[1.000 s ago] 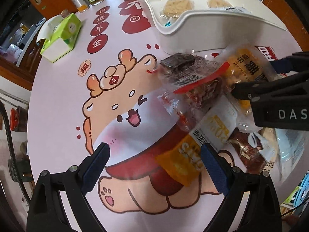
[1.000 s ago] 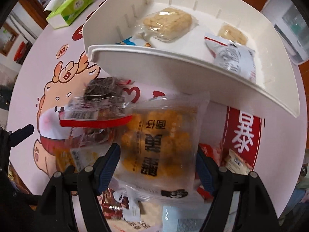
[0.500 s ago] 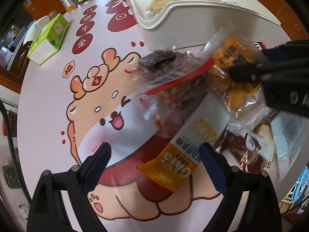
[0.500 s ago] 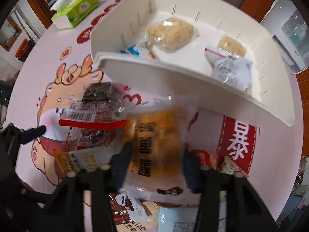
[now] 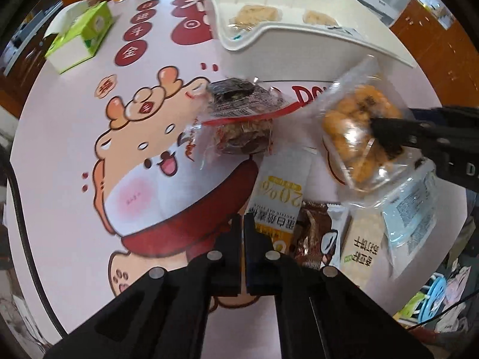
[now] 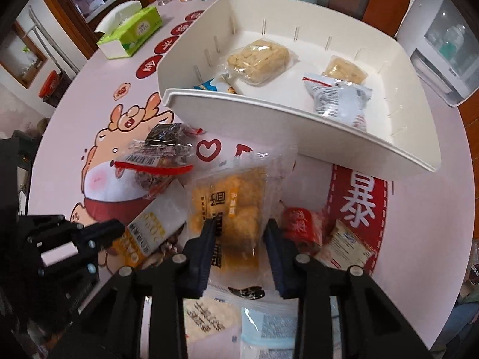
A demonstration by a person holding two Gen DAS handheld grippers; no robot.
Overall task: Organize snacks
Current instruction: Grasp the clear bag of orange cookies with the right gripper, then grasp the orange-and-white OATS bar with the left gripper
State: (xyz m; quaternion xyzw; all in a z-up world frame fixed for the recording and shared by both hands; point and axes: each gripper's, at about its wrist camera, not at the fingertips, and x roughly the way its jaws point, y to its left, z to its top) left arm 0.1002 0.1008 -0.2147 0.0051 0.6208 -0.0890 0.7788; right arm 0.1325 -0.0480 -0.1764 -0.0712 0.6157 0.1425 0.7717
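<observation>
Item: 1 clear bag of fried puffs [image 6: 232, 209], pinched between the right gripper [image 6: 241, 233] jaws just short of the white bin [image 6: 299, 119]; light, crinkly, crushable, best held at its edge; left gripper [image 5: 242, 230] jaws closed, empty.

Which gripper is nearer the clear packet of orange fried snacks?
Right. The right gripper has its fingers closed on the orange snack packet. The left gripper is shut and empty, off to the packet's left, over the oat bar wrapper.
</observation>
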